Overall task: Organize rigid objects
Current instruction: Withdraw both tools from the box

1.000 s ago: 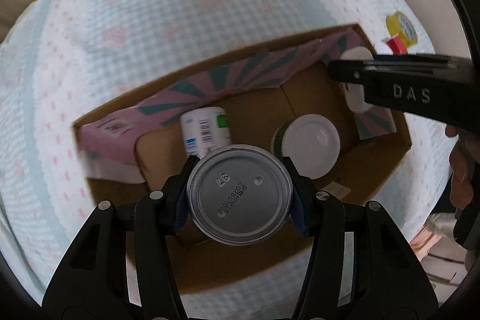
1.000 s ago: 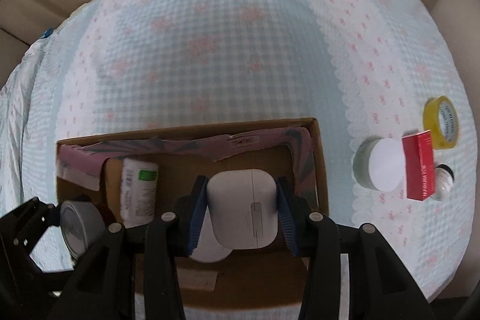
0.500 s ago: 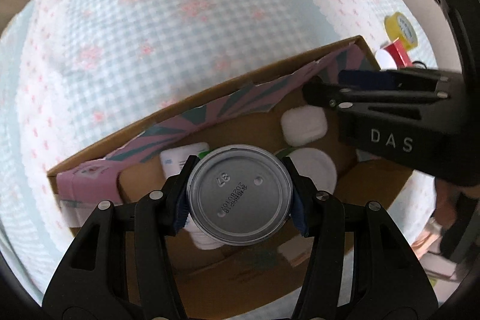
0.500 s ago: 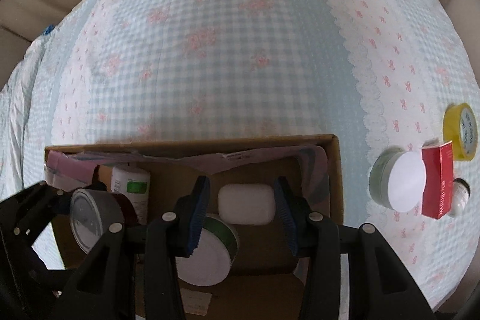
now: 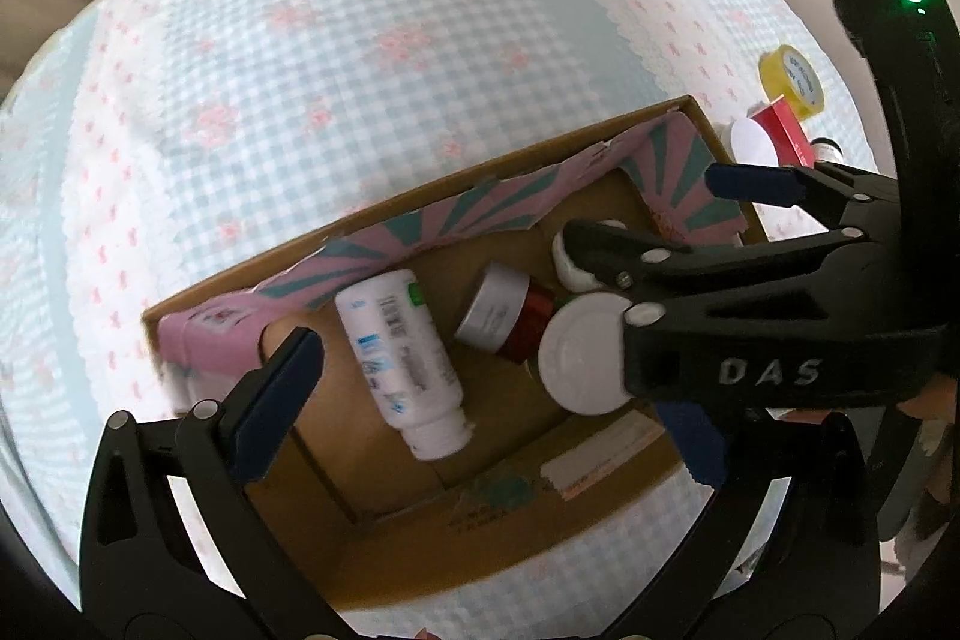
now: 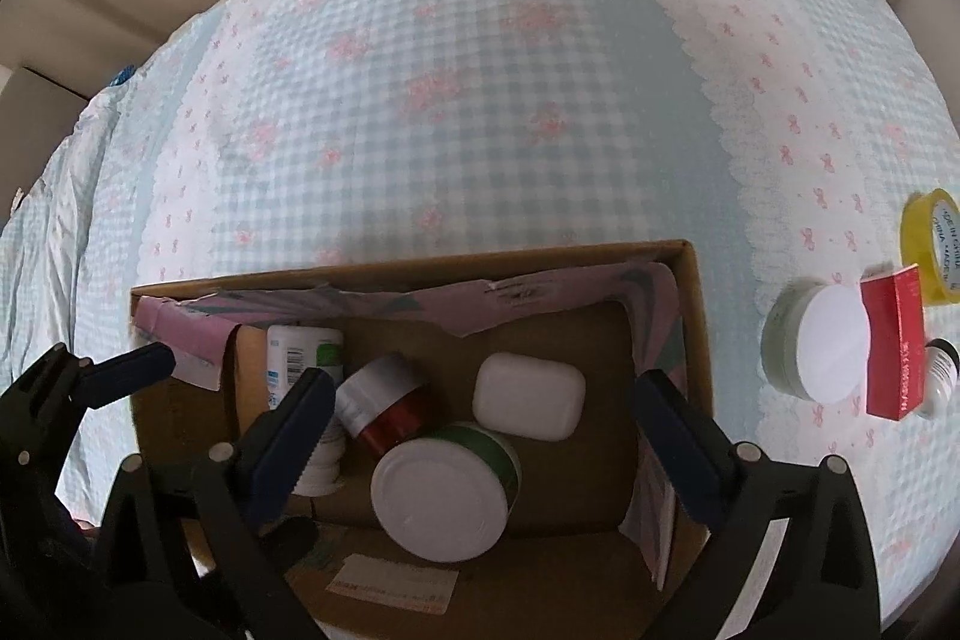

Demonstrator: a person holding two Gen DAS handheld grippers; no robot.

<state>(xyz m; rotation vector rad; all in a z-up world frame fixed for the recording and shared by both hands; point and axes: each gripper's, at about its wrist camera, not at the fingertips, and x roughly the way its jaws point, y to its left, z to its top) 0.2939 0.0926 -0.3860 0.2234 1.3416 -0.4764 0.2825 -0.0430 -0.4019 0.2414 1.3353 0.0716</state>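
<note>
- Left claw [image 5: 480, 394]: its jaws are opening wide over the cardboard box [image 6: 696, 292], with nothing pressed between the pads.
- White bottle [image 5: 402, 364]: lying on its side at the box's left; probably light, stiff and smooth, so best taken across the body.
- Red-banded jar [image 6: 384, 400]: tipped beside the bottle; its contents cannot be made out.
- White-lidded jar [image 6: 444, 496]: mid-box, likely heavier, best gripped at the lid rim.
- White case [image 6: 528, 394]: rounded, probably slippery.
- Right claw [image 6: 480, 448]: jaws opening, empty.
- Round tub [image 6: 822, 358], red carton [image 6: 894, 346] and yellow tape [image 6: 933, 244]: outside on the checked cloth [image 6: 480, 100]; a small bottle behind the carton is mostly hidden.
</note>
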